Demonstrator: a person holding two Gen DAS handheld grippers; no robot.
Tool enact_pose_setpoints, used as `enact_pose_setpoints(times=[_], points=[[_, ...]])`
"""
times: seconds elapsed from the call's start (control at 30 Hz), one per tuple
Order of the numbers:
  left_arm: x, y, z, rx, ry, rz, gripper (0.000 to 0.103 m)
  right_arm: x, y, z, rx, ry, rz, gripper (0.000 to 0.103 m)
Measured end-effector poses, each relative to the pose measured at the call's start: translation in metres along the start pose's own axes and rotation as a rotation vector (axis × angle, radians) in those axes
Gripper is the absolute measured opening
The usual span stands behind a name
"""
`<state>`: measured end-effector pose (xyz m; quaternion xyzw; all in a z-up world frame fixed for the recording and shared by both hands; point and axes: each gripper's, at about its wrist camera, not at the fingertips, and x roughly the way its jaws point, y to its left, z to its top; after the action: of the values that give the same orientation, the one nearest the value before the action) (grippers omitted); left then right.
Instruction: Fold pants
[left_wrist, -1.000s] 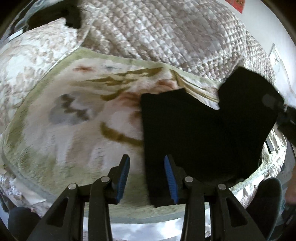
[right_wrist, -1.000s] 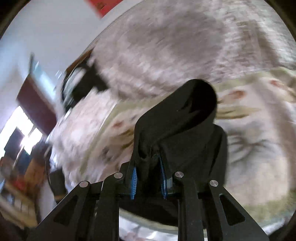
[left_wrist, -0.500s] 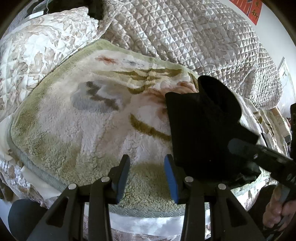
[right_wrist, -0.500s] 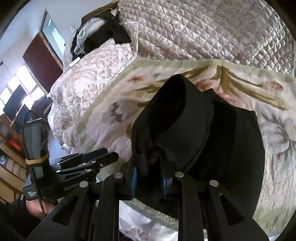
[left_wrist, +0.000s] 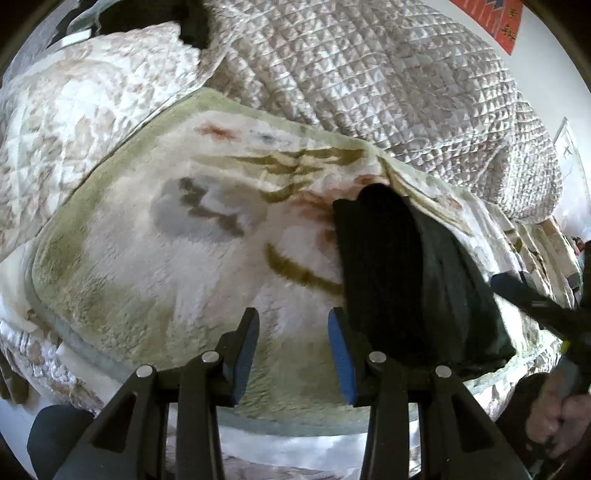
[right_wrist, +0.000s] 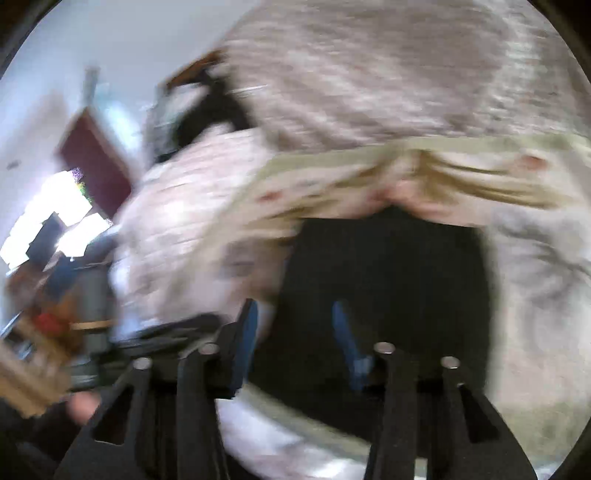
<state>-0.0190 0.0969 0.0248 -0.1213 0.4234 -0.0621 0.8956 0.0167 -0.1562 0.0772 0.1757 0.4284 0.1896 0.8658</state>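
Black pants (left_wrist: 402, 273) lie folded on the fleece blanket (left_wrist: 155, 266) on the bed, at 3 o'clock of the left gripper (left_wrist: 293, 354), jaws apart, empty. Right gripper (right_wrist: 295, 343) above pants, jaws opening, nothing clamped; view blurred.

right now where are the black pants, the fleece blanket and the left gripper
black pants (left_wrist: 399, 266), left wrist view, on the middle of the folded dark cloth
fleece blanket (left_wrist: 155, 266), left wrist view, on a bare pale patch left of the pants
left gripper (left_wrist: 293, 350), left wrist view, midway between its blue-padded fingertips
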Motion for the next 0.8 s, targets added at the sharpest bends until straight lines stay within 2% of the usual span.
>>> enact_pose_setpoints(times=[0.07,0.13,0.17,0.27,0.3,0.43,0.5,0.53,0.57,0.63,0.7,0.77,0.8], points=[[-0.002,-0.01,0.006,0.016,-0.006,-0.017,0.041,0.008,-0.021,-0.007,0.047,0.025,-0.086,0.024],[-0.003,-0.021,0.012,0.033,-0.011,-0.038,0.041,0.023,-0.031,-0.018,0.068,0.09,-0.067,0.024],[-0.004,-0.029,0.016,0.046,-0.014,-0.048,0.041,0.024,-0.026,-0.02,0.044,0.091,-0.048,0.024],[-0.003,-0.051,0.026,0.09,-0.023,-0.072,0.041,0.016,-0.019,-0.014,0.024,0.075,0.056,0.024],[-0.001,-0.059,0.028,0.102,-0.023,-0.082,0.041,0.011,-0.017,-0.014,0.022,0.058,0.057,0.024],[0.012,-0.087,0.038,0.16,-0.027,-0.103,0.041,-0.007,-0.037,-0.008,0.07,-0.008,0.012,0.024],[0.033,-0.093,0.041,0.17,0.004,-0.048,0.041,-0.017,-0.051,-0.006,0.103,-0.034,-0.011,0.024],[0.041,-0.092,0.042,0.161,0.021,-0.011,0.041,-0.021,-0.059,-0.004,0.12,-0.044,-0.021,0.024],[0.047,-0.089,0.041,0.142,0.033,-0.006,0.041,-0.025,-0.065,-0.003,0.132,-0.05,-0.026,0.024],[0.056,-0.082,0.038,0.103,0.069,-0.031,0.041,-0.028,-0.075,-0.004,0.144,-0.057,-0.038,0.024],[0.057,-0.082,0.034,0.111,0.066,-0.041,0.032,-0.026,-0.08,-0.004,0.144,-0.052,-0.049,0.024],[0.053,-0.082,0.033,0.132,0.035,-0.027,0.008,-0.023,-0.084,-0.004,0.154,-0.048,-0.051,0.024],[0.051,-0.078,0.034,0.122,0.03,-0.045,0.008,-0.021,-0.086,-0.005,0.159,-0.047,-0.053,0.024]])
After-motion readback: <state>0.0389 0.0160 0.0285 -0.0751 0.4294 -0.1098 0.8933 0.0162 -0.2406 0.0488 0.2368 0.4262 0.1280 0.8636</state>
